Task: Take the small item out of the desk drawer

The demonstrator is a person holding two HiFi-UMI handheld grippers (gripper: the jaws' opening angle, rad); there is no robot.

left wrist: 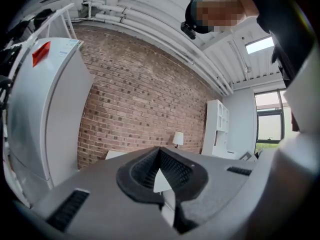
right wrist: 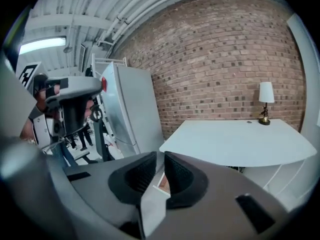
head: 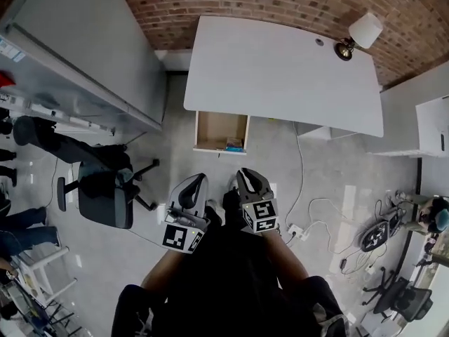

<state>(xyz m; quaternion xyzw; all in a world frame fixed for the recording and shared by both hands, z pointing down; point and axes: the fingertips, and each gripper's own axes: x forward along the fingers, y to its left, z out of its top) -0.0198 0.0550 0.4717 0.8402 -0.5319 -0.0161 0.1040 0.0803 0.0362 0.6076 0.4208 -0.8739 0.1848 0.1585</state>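
**Small item [head: 235, 147] is lying in the open drawer [head: 216, 126] while both grippers are hanging well short of it**

The small item is blue (too small to tell what it is). It is sitting in the near right corner of the drawer, close against the front panel. The drawer is standing pulled out from under the near edge of the white desk [head: 280, 69], at the desk's left end as the head view shows it. Its wooden floor is showing bare beside the item. A lamp [head: 359, 34] is standing on the far right corner of the desktop, by the brick wall.

The person is holding both grippers close to the body, side by side above the floor and well apart from the drawer, with the jaws pointing toward it.

- **Left gripper [head: 197, 182]:** its jaws are meeting at the tips, with nothing between them.
- **Right gripper [head: 247, 179]:** its jaws are sitting all but together, leaving only a thin slit between the ribbed pads, and they are gripping nothing.

An office chair [head: 105, 192] is standing on the floor to the left of the grippers. Cables [head: 316, 213] are trailing across the floor to the right.
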